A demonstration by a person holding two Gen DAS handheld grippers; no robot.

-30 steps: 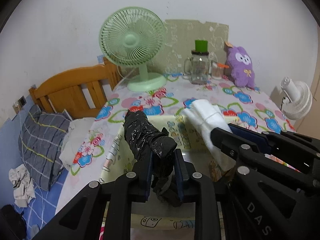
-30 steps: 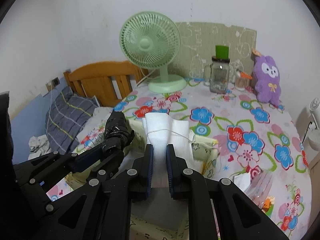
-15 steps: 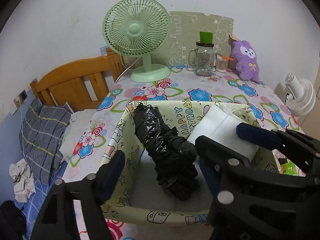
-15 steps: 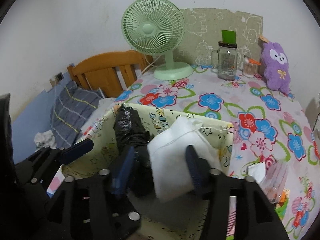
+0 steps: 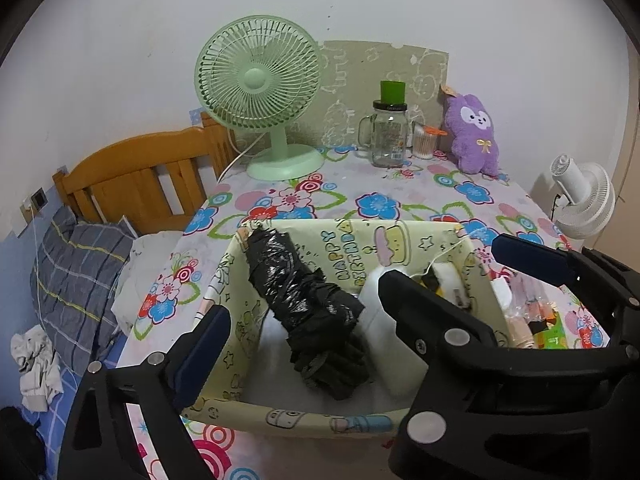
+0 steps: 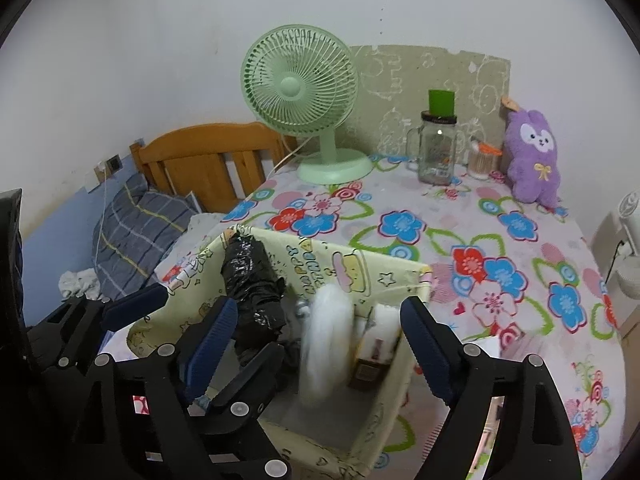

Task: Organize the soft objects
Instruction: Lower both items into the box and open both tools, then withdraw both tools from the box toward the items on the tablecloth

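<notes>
A pale yellow fabric bin (image 5: 352,236) printed with cartoons is seen on a flower-patterned tablecloth (image 5: 420,192), in front of a green fan (image 5: 258,80). Inside the bin, a black plastic-wrapped bundle (image 5: 308,304) is propped against the far left corner, with a white soft bundle (image 6: 326,344), blurred, beside it. The left gripper (image 5: 300,320) and right gripper (image 6: 316,320) are held over the bin, jaws just opened wide, pads clear of both bundles.
</notes>
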